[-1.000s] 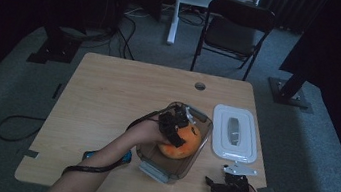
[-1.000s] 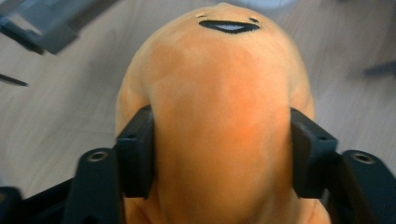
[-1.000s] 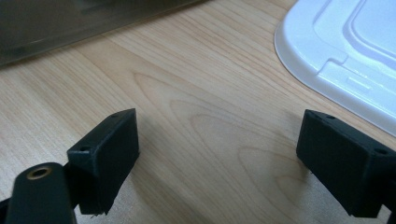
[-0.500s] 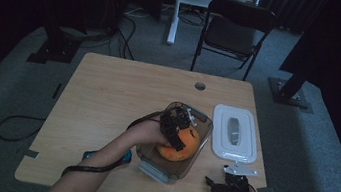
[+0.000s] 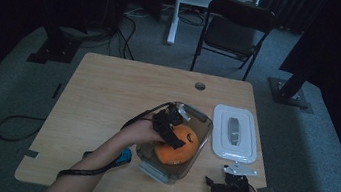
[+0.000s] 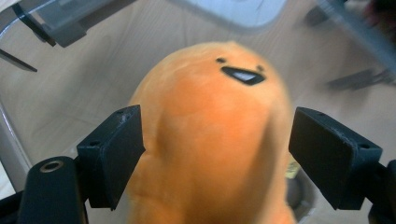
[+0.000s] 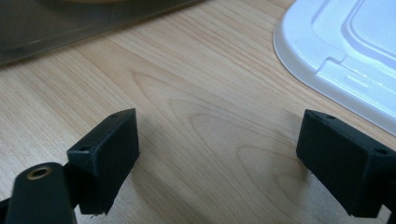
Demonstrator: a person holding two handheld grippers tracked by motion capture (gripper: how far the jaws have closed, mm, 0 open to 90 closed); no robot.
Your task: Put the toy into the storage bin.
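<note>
Wide bare tabletop (image 5: 107,97) on the left and far side, free passage there. On the right, the white lid (image 5: 235,133) lies flat just beside the clear container (image 5: 197,153), leaving a narrow lane between. Container walls hem in the orange plush (image 5: 176,148).

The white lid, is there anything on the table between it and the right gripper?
Nothing visible. The right gripper rests with its jaws open over bare wood, and the white lid lies just ahead of it, flat on the table, beside the clear container.
</note>
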